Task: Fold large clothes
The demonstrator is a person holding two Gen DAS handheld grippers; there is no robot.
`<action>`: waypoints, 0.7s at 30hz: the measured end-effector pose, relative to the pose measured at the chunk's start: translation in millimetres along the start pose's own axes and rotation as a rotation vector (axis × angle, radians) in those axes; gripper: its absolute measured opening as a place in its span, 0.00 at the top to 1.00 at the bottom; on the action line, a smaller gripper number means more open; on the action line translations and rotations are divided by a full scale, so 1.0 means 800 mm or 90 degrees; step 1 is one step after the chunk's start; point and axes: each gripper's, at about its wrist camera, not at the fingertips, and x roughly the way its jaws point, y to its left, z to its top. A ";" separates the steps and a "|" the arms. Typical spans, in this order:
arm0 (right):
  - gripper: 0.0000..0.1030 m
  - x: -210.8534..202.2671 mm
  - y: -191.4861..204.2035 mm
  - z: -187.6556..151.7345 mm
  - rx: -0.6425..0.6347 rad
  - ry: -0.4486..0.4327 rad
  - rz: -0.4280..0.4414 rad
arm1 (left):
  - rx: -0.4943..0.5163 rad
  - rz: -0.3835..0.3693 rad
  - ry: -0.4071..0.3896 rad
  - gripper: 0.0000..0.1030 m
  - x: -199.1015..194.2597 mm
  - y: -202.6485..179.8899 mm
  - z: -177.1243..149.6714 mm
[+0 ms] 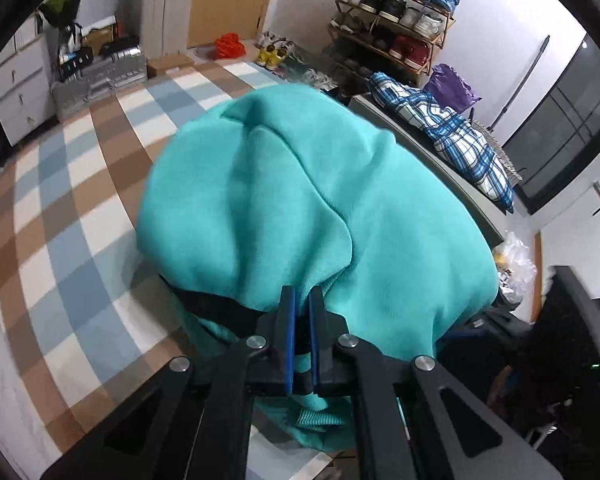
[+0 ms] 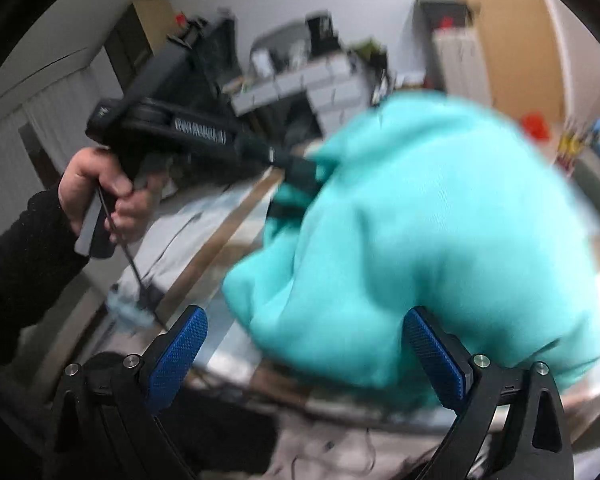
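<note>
The left gripper has its fingers clenched on a fold of the teal garment, which hangs bunched above the checked blanket. The right gripper is spread wide, its fingers grasping nothing, the garment just beyond them.

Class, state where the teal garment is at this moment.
The teal garment fills the centre of the left wrist view, pinched in the left hand-held gripper above the checked mat; the open right hand-held gripper is not gripping it.
</note>
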 end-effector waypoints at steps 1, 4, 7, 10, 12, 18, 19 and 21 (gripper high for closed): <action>0.01 0.009 -0.001 -0.002 0.004 0.025 -0.005 | 0.001 0.009 -0.004 0.98 0.004 0.000 -0.001; 0.01 0.006 0.004 -0.004 -0.005 0.036 0.003 | 0.028 0.044 -0.016 0.98 0.007 -0.002 -0.003; 0.02 -0.017 0.007 0.004 -0.005 0.029 0.056 | 0.003 0.028 -0.017 0.97 0.003 0.014 -0.012; 0.02 -0.059 0.002 0.023 -0.008 -0.014 0.097 | -0.039 -0.002 -0.008 0.97 0.005 0.037 -0.029; 0.02 -0.083 -0.003 0.043 -0.006 -0.050 0.114 | -0.060 -0.022 -0.017 0.95 0.003 0.044 -0.038; 0.02 -0.077 -0.024 0.095 -0.046 -0.087 -0.121 | -0.079 -0.053 -0.025 0.94 -0.023 0.025 -0.020; 0.00 -0.063 -0.030 0.093 -0.053 -0.060 -0.132 | -0.080 -0.056 -0.028 0.94 -0.029 0.020 -0.013; 0.00 -0.031 -0.027 0.076 -0.125 -0.030 -0.250 | -0.080 -0.059 -0.063 0.94 -0.047 0.005 0.008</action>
